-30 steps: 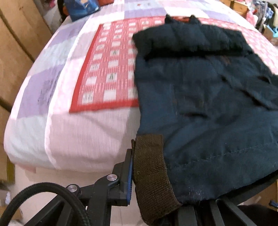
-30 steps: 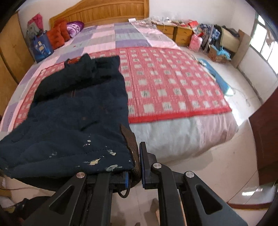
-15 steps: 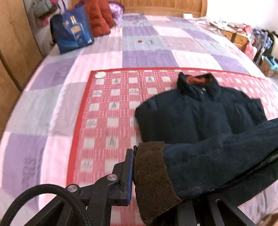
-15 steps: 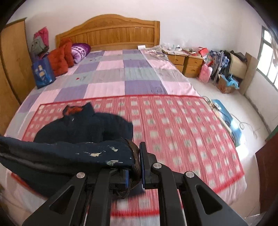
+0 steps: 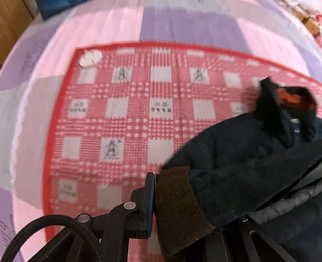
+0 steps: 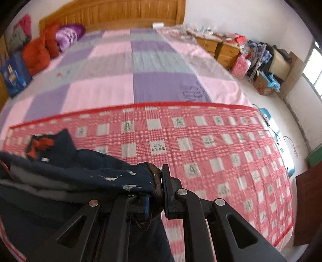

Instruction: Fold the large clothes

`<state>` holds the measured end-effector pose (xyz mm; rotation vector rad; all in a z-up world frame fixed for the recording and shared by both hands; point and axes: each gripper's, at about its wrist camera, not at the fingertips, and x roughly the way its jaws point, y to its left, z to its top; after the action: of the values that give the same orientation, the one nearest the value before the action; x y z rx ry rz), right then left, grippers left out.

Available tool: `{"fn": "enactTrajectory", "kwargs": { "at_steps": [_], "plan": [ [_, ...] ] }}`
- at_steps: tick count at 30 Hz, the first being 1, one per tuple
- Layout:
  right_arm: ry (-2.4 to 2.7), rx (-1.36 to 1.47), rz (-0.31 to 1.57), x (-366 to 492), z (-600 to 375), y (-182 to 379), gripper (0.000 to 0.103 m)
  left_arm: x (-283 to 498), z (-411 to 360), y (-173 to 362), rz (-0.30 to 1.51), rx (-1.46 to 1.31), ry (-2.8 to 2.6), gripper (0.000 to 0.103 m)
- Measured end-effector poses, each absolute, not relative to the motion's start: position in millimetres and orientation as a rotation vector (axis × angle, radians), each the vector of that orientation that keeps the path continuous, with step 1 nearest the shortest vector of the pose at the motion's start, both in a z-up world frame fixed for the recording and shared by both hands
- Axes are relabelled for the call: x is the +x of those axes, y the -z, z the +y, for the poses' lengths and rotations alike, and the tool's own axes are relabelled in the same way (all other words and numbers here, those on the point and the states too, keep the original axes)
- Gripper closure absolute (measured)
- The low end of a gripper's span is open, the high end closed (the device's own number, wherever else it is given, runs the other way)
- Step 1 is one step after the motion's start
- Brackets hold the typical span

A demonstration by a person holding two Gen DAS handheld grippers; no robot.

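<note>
A dark navy padded jacket (image 5: 251, 153) lies on a red checked mat (image 5: 130, 121) on the bed. Its collar with an orange lining (image 5: 289, 98) points away from me. My left gripper (image 5: 171, 201) is shut on the jacket's brown ribbed hem band (image 5: 177, 205) at its left corner. My right gripper (image 6: 157, 189) is shut on the jacket's right hem corner (image 6: 120, 179), which has pale paint flecks. Both hold the hem folded up over the jacket's body, close to the collar (image 6: 40, 145).
The bed has a pink and purple quilt (image 6: 140, 66) and a wooden headboard (image 6: 112, 14). Red and purple pillows (image 6: 46, 46) and a blue bag (image 6: 14, 74) sit at the far left. Cluttered drawers (image 6: 223, 48) and boxes stand on the right.
Both grippers have carried the hem forward over the jacket towards the collar. The views have dropped closer to the mat, and more of the jacket's body is now covered.
</note>
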<state>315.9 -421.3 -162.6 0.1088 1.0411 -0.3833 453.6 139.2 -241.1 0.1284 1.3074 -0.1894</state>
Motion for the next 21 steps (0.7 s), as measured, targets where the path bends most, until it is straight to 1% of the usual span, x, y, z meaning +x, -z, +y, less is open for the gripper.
{"fn": "enactTrajectory", "kwargs": {
  "at_steps": [4, 5, 6, 7, 9, 10, 12, 14, 17, 18, 19, 20, 21],
  "plan": [
    [0.375, 0.118, 1.124, 352.0, -436.8, 210.9, 0.093, 476.5, 129.3, 287.1, 1.402, 0.093, 0.152, 0.083],
    [0.371, 0.115, 1.148, 359.4, -439.0, 222.6, 0.093, 480.1, 128.7, 295.1, 1.416, 0.086, 0.14, 0.077],
    [0.371, 0.11, 1.177, 367.8, -440.7, 236.5, 0.093, 482.2, 126.5, 304.2, 1.424, 0.095, 0.123, 0.068],
    [0.371, 0.11, 1.191, 371.4, -441.5, 243.4, 0.093, 483.3, 124.9, 310.4, 1.427, 0.11, 0.11, 0.063],
    [0.37, 0.099, 1.229, 380.6, -442.6, 261.3, 0.093, 484.4, 124.5, 318.4, 1.417, 0.136, 0.086, 0.047],
    [0.369, 0.079, 1.239, 383.6, -440.7, 267.5, 0.093, 484.7, 125.5, 319.4, 1.415, 0.138, 0.08, 0.043],
    [0.366, 0.056, 1.268, 389.3, -438.2, 281.0, 0.092, 483.8, 127.9, 317.3, 1.4, 0.152, 0.079, 0.032],
    [0.355, 0.063, 1.282, 391.2, -438.9, 286.3, 0.091, 483.2, 132.3, 309.8, 1.39, 0.136, 0.093, 0.03],
    [0.292, 0.033, 1.291, 392.2, -439.1, 279.5, 0.09, 479.0, 136.4, 288.7, 1.346, 0.102, 0.17, 0.029],
    [0.267, 0.037, 1.292, 391.7, -441.3, 274.8, 0.085, 477.1, 139.6, 275.9, 1.319, 0.072, 0.221, 0.027],
    [0.25, 0.042, 1.286, 390.5, -443.9, 269.8, 0.075, 477.2, 144.1, 266.7, 1.309, 0.028, 0.266, 0.025],
    [0.23, 0.067, 1.275, 389.1, -450.2, 261.2, 0.068, 478.6, 148.1, 260.3, 1.304, -0.007, 0.293, 0.023],
    [0.216, 0.127, 1.275, 387.6, -461.2, 253.8, 0.053, 482.5, 155.3, 249.6, 1.285, -0.055, 0.303, 0.022]
  ]
}}
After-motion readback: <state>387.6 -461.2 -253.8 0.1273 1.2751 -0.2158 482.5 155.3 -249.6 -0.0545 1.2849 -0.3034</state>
